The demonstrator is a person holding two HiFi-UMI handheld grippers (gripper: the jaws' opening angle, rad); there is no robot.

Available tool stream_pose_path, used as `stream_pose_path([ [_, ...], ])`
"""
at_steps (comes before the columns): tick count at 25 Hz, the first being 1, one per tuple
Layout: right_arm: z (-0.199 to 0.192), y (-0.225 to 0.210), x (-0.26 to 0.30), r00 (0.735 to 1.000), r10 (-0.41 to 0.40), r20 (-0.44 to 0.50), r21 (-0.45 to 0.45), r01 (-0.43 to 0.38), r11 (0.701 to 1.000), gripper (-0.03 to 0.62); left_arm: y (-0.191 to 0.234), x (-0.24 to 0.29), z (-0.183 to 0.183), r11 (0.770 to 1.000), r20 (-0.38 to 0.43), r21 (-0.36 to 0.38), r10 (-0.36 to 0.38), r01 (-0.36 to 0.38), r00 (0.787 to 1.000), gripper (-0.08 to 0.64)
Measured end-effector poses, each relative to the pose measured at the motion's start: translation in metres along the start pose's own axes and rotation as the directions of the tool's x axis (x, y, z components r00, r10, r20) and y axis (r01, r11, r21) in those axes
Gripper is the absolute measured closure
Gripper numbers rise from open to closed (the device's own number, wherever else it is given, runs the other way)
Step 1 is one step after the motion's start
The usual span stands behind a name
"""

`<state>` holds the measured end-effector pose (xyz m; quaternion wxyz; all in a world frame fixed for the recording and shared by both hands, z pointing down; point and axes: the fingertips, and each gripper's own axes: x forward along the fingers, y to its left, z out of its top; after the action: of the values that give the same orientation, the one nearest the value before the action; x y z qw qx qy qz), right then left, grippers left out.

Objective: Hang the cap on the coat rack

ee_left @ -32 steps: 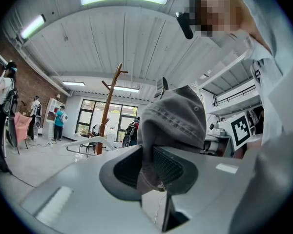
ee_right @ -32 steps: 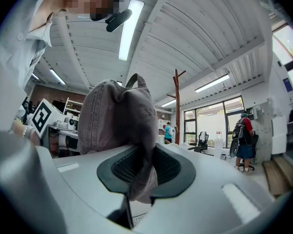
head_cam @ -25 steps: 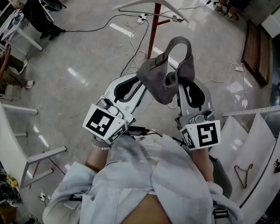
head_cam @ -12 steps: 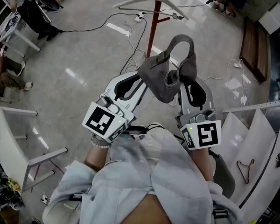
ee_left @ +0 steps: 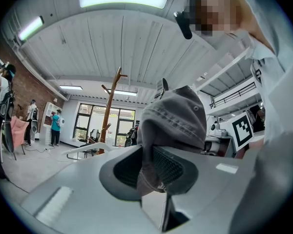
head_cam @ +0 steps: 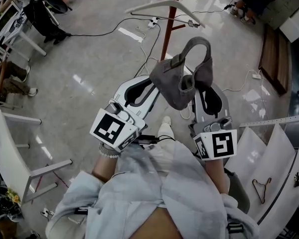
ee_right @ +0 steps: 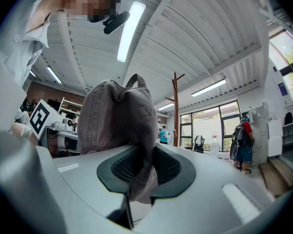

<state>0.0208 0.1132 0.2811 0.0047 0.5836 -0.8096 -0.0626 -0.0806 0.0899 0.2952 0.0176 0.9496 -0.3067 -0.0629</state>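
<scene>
A grey cap (head_cam: 182,78) hangs in the air between my two grippers, its strap loop arching on top. My left gripper (head_cam: 153,86) is shut on the cap's left edge, and in the left gripper view the cap's fabric (ee_left: 173,126) is pinched between the jaws of that gripper (ee_left: 146,167). My right gripper (head_cam: 202,89) is shut on the right edge, and the cap (ee_right: 119,116) droops through this gripper (ee_right: 141,172). The coat rack (head_cam: 169,24), a red-brown pole with pegs, stands just beyond the cap. It also shows ahead as a coat rack (ee_left: 110,108) and coat rack (ee_right: 176,108).
A white hanger (head_cam: 164,6) hangs on the rack. Cables (head_cam: 139,39) trail over the glossy floor around its base. White frames (head_cam: 20,153) stand at the left, white shelving with a wire hanger (head_cam: 261,188) at the right, and a wooden board (head_cam: 274,56) lies further back. People stand far left.
Both grippers keep their hold on the cap and have edged slightly forward and up towards the rack. A shoe now shows on the floor below the cap.
</scene>
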Motion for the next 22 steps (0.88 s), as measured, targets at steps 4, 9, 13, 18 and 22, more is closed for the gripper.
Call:
stream_pose_path([
  [4,-0.001,-0.012,0.015,1.0,0.01,0.009,0.0,-0.01,1.0,0.522,0.01,0.016,0.0,1.0,0.003,0.011,0.012,-0.012,1.0,0.491],
  [9,-0.004,-0.036,0.035,1.0,0.017,0.017,0.004,-0.017,1.0,0.522,0.02,0.042,-0.001,1.0,0.004,0.015,0.015,-0.015,1.0,0.491],
  [13,-0.008,-0.058,0.053,0.999,0.031,0.014,0.007,-0.031,1.0,0.522,0.031,0.067,-0.003,1.0,0.004,0.012,0.022,-0.023,1.0,0.491],
  [18,-0.012,-0.085,0.078,0.998,0.054,0.013,0.014,-0.054,0.998,0.522,0.045,0.099,-0.005,0.999,-0.002,0.014,0.049,-0.049,0.999,0.49],
  [22,-0.014,-0.106,0.095,0.997,0.071,0.012,0.019,-0.071,0.997,0.522,0.054,0.124,-0.006,0.998,-0.007,0.013,0.068,-0.068,0.998,0.491],
])
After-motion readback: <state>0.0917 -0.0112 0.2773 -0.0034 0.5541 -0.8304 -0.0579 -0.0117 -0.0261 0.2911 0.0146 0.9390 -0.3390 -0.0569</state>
